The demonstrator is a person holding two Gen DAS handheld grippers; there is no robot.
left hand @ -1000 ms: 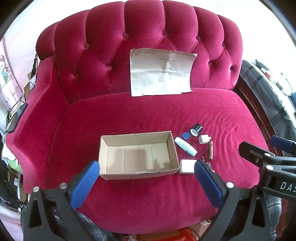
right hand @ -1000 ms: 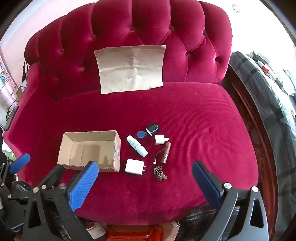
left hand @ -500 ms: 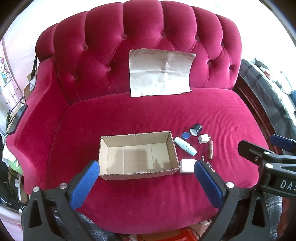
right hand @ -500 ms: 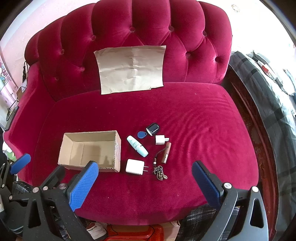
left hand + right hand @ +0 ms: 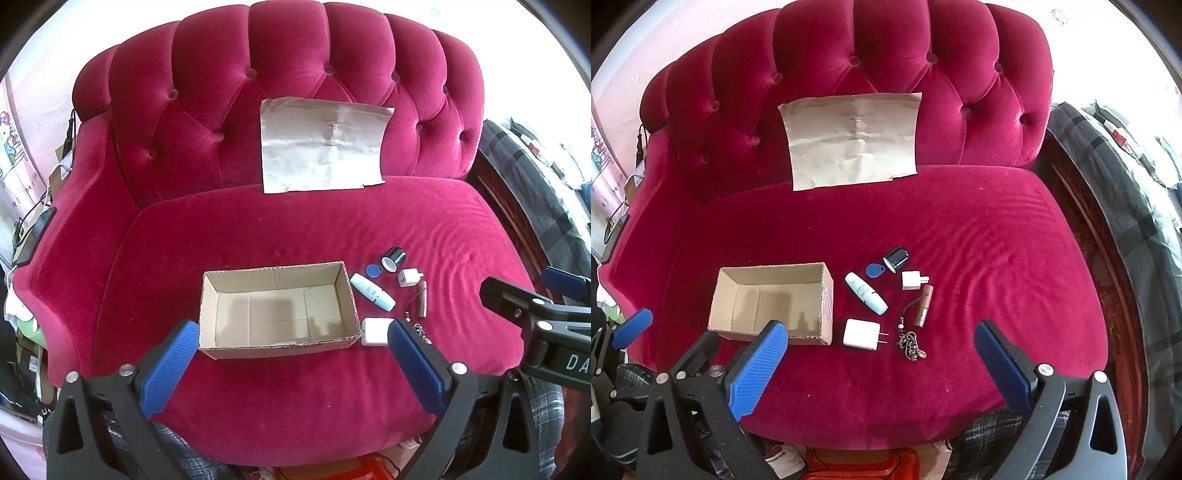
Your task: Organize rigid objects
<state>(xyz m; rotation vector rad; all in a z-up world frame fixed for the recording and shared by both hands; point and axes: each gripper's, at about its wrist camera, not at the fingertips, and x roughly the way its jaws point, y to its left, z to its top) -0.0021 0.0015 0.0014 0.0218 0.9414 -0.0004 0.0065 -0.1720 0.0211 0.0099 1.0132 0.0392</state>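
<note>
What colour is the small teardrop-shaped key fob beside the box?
Blue; the teardrop-shaped key fob shows best in the right wrist view.

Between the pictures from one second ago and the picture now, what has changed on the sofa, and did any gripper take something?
Nothing has visibly changed. Both the left gripper and the right gripper stay open and hold nothing, above the front edge of the sofa. The cardboard box is still empty, and the small items beside it, such as the white charger and the pale blue tube, lie where they were.

left wrist: faces sofa (image 5: 295,229) from front | right wrist: same, further right | shared: seat
</note>
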